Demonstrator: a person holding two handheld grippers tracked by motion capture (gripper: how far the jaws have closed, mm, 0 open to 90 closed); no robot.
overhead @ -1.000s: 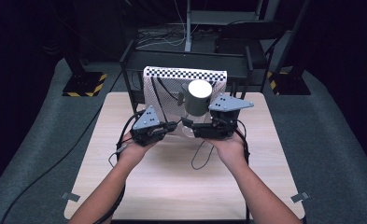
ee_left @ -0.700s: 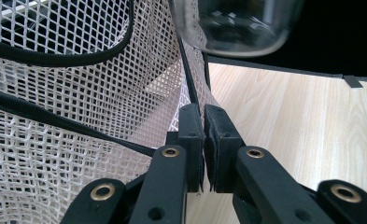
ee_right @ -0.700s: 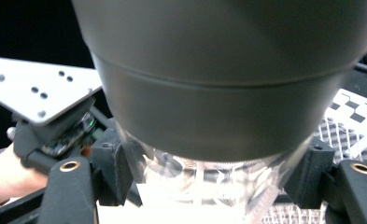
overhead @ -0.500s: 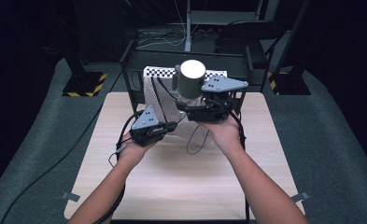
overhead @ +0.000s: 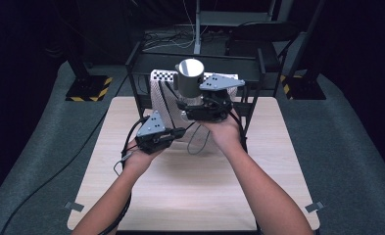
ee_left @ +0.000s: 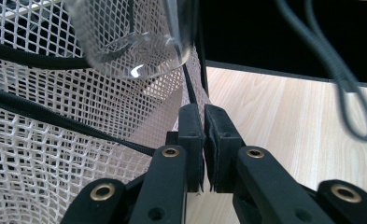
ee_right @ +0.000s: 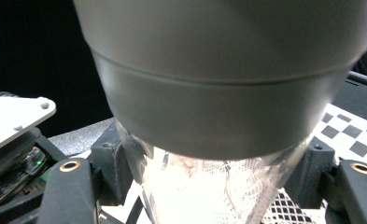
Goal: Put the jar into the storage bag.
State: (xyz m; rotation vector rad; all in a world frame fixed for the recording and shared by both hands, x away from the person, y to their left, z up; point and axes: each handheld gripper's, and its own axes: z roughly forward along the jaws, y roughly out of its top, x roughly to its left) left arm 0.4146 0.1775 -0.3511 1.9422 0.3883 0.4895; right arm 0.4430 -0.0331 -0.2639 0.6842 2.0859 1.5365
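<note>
Holding a clear plastic cup with a grey lid (overhead: 190, 78) upright in my right gripper (overhead: 200, 105), I am keeping its jaws clamped on the cup's transparent lower wall, as the right gripper view shows with the pads pressing either side below the lid (ee_right: 223, 84). The cup is hanging in the air above the white mesh bag (overhead: 163, 100), near the black rack (overhead: 136, 58) at the table's far edge. My left gripper (overhead: 173, 133) is pinching the bag's edge, jaws together on the mesh and black trim (ee_left: 190, 93), lower and nearer to me on the wooden table (overhead: 190, 196). The cup's long axis is running vertical, its base (ee_left: 139, 56) sitting just above and beyond the left jaws. I am judging that whichever way the cup is going next, it is travelling straight along that axis past the bag's mouth, which the left gripper is holding.
</note>
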